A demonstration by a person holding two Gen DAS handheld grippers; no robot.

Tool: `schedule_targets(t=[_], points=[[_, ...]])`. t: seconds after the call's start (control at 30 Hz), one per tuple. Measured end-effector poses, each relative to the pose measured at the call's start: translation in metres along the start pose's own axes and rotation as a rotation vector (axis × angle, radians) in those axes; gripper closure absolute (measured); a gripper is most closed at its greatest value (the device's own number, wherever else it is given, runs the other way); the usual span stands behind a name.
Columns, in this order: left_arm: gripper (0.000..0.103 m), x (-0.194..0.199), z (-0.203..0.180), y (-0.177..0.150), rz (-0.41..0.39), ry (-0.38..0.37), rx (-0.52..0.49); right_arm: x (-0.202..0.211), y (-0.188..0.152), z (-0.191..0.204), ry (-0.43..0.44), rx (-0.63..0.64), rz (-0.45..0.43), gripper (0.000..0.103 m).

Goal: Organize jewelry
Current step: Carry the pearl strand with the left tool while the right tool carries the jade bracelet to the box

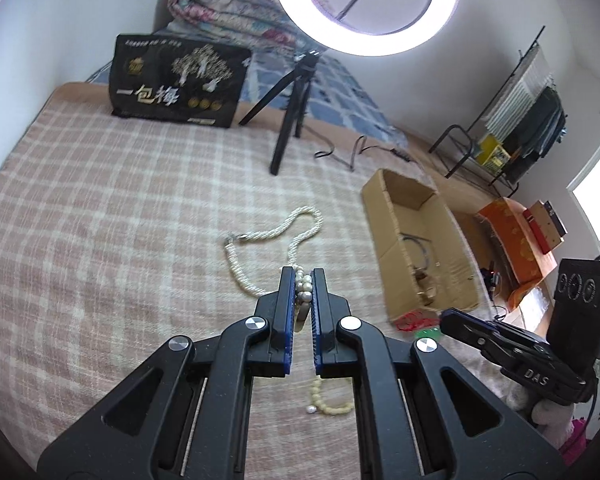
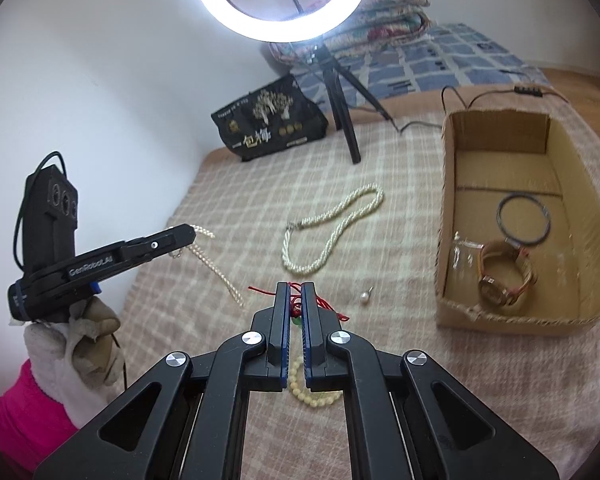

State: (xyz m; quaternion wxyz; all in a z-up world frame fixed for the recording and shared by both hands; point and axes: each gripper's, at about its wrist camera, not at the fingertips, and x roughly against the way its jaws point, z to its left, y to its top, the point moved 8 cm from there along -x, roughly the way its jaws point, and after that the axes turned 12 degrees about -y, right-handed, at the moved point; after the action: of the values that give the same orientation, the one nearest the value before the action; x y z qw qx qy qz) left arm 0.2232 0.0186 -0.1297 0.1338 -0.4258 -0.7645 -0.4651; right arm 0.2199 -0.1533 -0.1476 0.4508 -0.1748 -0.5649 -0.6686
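Observation:
My left gripper [image 1: 303, 276] is shut on a thin pearl strand [image 1: 303, 288], which hangs from it above the bed in the right wrist view [image 2: 216, 268]. My right gripper [image 2: 296, 290] is shut on a red cord bracelet [image 2: 320, 304] with a green bead. A thick twisted pearl necklace [image 1: 284, 232] lies on the checked blanket ahead, also in the right wrist view [image 2: 332, 232]. A cream bead bracelet [image 2: 312, 394] and a loose pearl pendant [image 2: 365, 297] lie near the grippers. The cardboard box [image 2: 444, 216] at right holds a watch [image 2: 504, 276] and a dark bangle [image 2: 523, 220].
A ring light on a black tripod [image 2: 340, 108] stands at the back of the bed beside a black snack bag [image 2: 268, 120]. Its cable [image 2: 480, 98] runs behind the box. Folded quilts lie by the wall. A clothes rack [image 1: 520, 120] stands off the bed.

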Motion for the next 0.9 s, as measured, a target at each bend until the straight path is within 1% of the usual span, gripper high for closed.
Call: schedule_targets(t=[0.17, 0.33, 0.53, 0.9], points=[[0.098, -0.001, -0.023, 0.004, -0.007, -0.038, -0.022, 0.007, 0.011, -0.009, -0.009, -0.006, -0.029, 0.099], [0.098, -0.006, -0.045, 0.009, -0.014, -0.069, -0.042, 0.014, 0.023, -0.022, -0.041, -0.012, -0.063, 0.099], [0.098, -0.018, -0.071, 0.012, -0.012, -0.101, -0.065, 0.016, 0.037, -0.042, -0.099, -0.014, -0.099, 0.099], [0.098, -0.049, -0.108, 0.020, -0.002, -0.140, -0.090, 0.008, 0.067, -0.085, -0.197, -0.030, -0.146, 0.099]])
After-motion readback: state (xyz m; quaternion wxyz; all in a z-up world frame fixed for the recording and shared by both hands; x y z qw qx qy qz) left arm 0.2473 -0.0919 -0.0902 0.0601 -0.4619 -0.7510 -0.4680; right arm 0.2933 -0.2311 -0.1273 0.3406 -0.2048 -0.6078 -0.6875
